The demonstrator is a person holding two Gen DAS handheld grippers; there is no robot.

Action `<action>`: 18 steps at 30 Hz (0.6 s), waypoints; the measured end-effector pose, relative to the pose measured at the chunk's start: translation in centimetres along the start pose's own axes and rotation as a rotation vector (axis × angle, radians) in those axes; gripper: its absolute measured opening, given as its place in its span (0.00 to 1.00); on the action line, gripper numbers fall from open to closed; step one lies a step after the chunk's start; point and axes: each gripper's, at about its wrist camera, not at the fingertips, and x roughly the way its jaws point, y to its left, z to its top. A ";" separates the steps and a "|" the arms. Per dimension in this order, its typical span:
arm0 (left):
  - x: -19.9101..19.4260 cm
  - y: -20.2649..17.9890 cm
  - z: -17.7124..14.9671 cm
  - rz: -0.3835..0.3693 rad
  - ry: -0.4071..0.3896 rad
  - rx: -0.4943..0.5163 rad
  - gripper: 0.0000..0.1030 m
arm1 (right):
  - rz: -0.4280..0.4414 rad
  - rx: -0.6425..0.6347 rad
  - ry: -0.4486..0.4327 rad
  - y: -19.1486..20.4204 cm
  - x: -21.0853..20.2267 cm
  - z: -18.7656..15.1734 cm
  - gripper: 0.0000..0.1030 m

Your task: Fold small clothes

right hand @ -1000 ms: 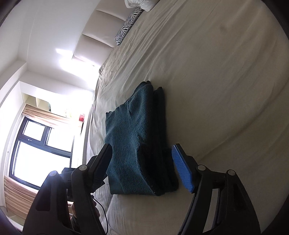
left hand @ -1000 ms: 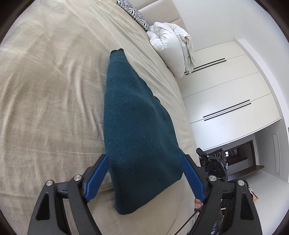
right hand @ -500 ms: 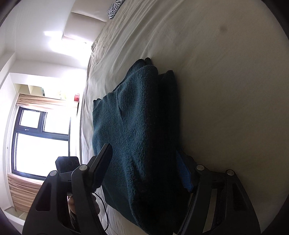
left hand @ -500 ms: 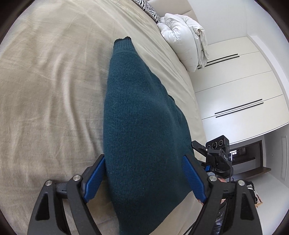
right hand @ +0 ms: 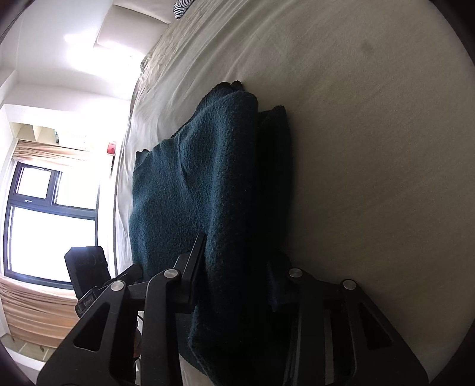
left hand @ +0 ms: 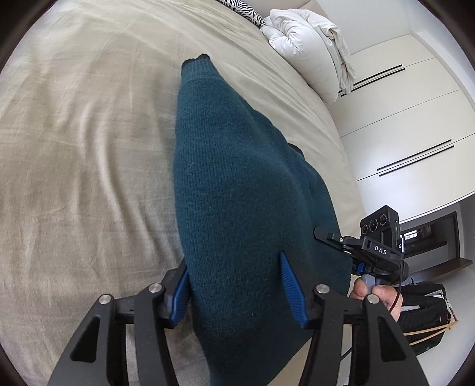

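A dark teal knitted sweater (left hand: 237, 190) lies folded lengthwise on the beige bed (left hand: 74, 148). My left gripper (left hand: 234, 285) straddles its near end, blue pads pressing into the knit on both sides. In the right wrist view the same sweater (right hand: 207, 193) lies in thick layers, and my right gripper (right hand: 237, 270) has its jaws closed in on the near edge of the fold. The right gripper also shows in the left wrist view (left hand: 368, 252), held by a hand at the sweater's right edge.
A white duvet (left hand: 308, 41) and a zebra pillow (left hand: 246, 9) lie at the head of the bed. White wardrobes (left hand: 400, 124) stand beyond the bed's right edge. A window (right hand: 47, 222) is at the left in the right wrist view.
Both grippers have moved forward over the sweater's near end and their jaws have closed from wide open onto the fabric.
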 end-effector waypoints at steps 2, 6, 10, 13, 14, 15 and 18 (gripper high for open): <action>0.2 -0.2 0.1 0.007 0.002 0.004 0.49 | -0.013 -0.005 -0.003 0.3 0.2 -0.1 0.29; 0.3 -0.1 0.0 0.009 -0.001 0.016 0.40 | -0.061 -0.039 -0.019 1.3 0.2 -0.4 0.26; -0.5 -1.2 -0.4 0.043 -0.015 0.060 0.37 | -0.170 -0.125 -0.061 4.1 0.1 -1.2 0.23; -1.9 -1.7 -1.0 0.054 -0.030 0.073 0.36 | -0.200 -0.162 -0.089 6.3 -0.5 -2.2 0.22; -2.5 -1.9 -1.4 0.066 -0.035 0.079 0.36 | -0.203 -0.176 -0.093 7.1 -0.5 -2.6 0.21; -3.2 -2.0 -1.8 0.078 -0.041 0.090 0.36 | -0.201 -0.191 -0.093 7.9 -0.6 -3.2 0.21; -5.9 -2.2 -3.4 0.103 -0.063 0.129 0.36 | -0.189 -0.233 -0.095 10.7 -0.7 -5.4 0.21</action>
